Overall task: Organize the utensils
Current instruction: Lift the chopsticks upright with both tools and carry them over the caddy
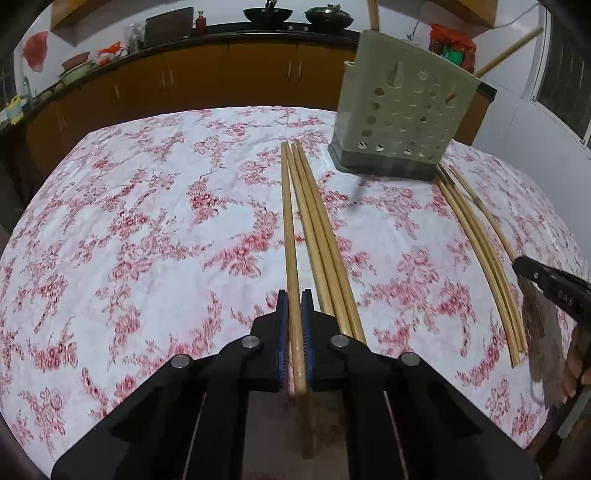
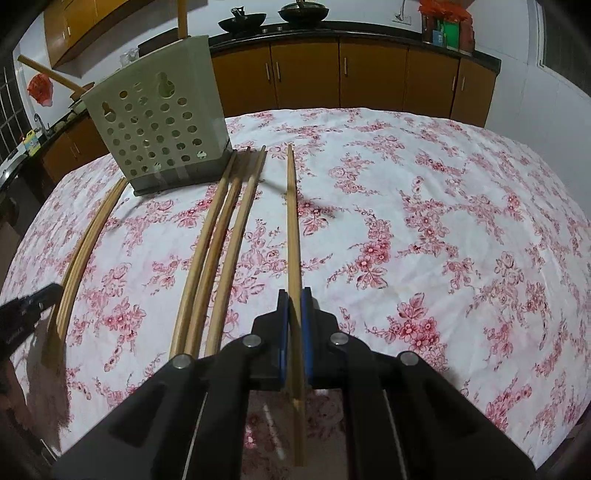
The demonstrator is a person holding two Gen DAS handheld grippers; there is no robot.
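L gripper (image 1: 294, 301): jaws pinching one wooden chopstick (image 1: 289, 221) between the blue pads, stick running fwd along the fingers toward the holder. R gripper (image 2: 294, 299): jaws likewise pinched on a single chopstick (image 2: 293, 221), pointing fwd; can't tell if either stick's far end touches the cloth.

Around L grip: bundle of three loose chopsticks (image 1: 317, 229) lying just beside the held one on its right, near-parallel, far tips close together. Further right a second group of chopsticks (image 1: 476, 251) lies on the cloth, tips close to the holder's base. In R view the three-stick group (image 2: 221, 251) sits left of the held stick, tips near the holder's base corner; another few chopsticks (image 2: 92, 236) lie further left.

Cream perforated utensil holder (image 1: 406, 110) stands upright on a dark base at the far side of the table, w/ a couple of wooden handles poking out the top. It stands fwd-right of the L gripper, fwd-left of the R one (image 2: 155, 125).

Surface: table w/ white cloth, red/pink floral print (image 2: 443, 221), lightly creased. Room: kitchen, orange-brown cabinets (image 2: 369, 74) under a dark counter, two dark woks (image 1: 295, 14) on it, white walls, window at right edge of L view.
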